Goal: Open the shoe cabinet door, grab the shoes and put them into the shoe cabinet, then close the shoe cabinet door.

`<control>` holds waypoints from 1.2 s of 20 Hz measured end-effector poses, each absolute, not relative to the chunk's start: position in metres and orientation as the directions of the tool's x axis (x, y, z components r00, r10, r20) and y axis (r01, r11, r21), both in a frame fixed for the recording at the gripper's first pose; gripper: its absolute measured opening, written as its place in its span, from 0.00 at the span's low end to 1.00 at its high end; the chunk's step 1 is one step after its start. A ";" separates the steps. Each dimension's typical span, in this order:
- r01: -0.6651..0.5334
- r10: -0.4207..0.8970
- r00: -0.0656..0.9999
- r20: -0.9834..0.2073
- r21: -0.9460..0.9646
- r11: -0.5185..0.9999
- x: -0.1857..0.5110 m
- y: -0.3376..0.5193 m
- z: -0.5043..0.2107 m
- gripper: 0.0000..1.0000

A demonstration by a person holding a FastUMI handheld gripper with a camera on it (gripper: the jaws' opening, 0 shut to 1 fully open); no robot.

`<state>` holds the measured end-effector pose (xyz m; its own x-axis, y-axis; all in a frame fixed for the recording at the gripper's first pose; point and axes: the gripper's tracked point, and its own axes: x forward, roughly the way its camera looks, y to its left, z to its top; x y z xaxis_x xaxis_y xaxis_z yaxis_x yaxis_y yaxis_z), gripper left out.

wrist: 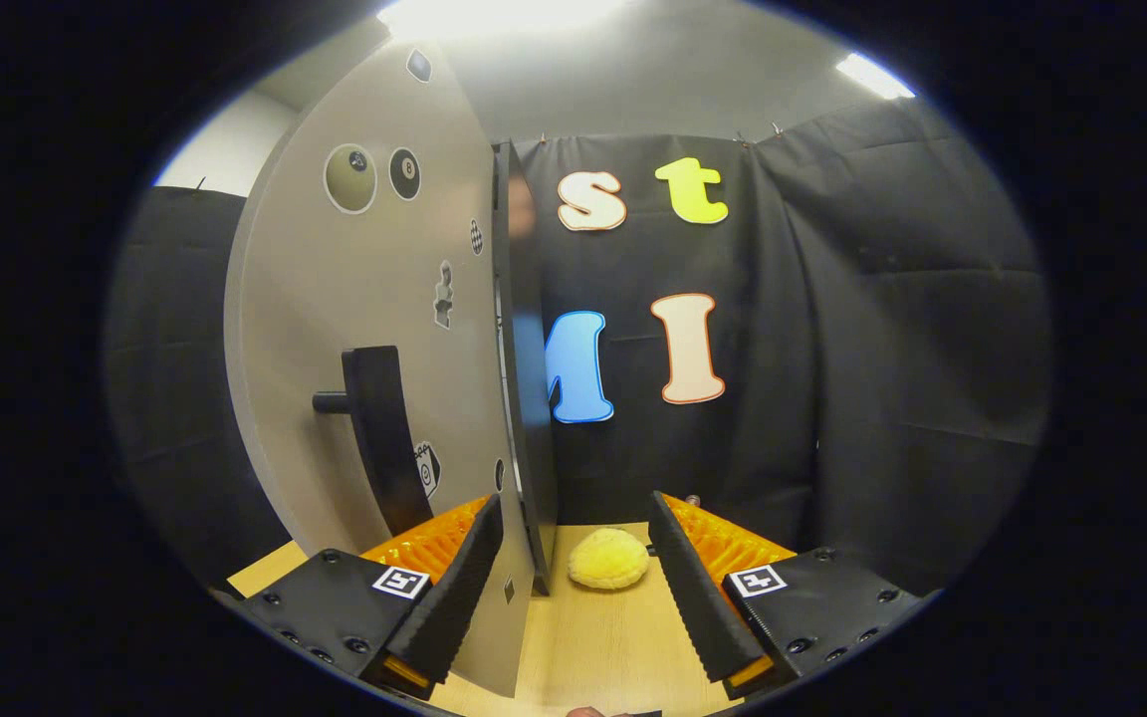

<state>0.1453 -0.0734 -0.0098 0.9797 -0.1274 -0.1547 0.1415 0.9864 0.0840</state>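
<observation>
The claw [573, 558], fingers apart astride the cabinet door [364, 319] edge, could slip off and miss the handle [379, 428].

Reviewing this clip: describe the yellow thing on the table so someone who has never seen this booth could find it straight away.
Start at the tall grey cabinet door with stickers and a black handle, standing edge-on. Just beside the door's bottom edge, on the light wooden table, lies a small fluffy yellow shoe. It sits just ahead of the open gripper, between its jaws, the one soft, rounded, pale-yellow thing there.
</observation>
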 end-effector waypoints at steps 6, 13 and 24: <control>0.162 -0.147 0.972 -0.185 0.072 0.984 0.140 -0.025 -0.009 0.94; 0.126 -0.108 0.975 -0.196 0.084 0.988 0.159 0.050 -0.009 0.94; 0.000 0.021 0.982 -0.188 0.109 0.994 0.250 0.173 -0.003 0.95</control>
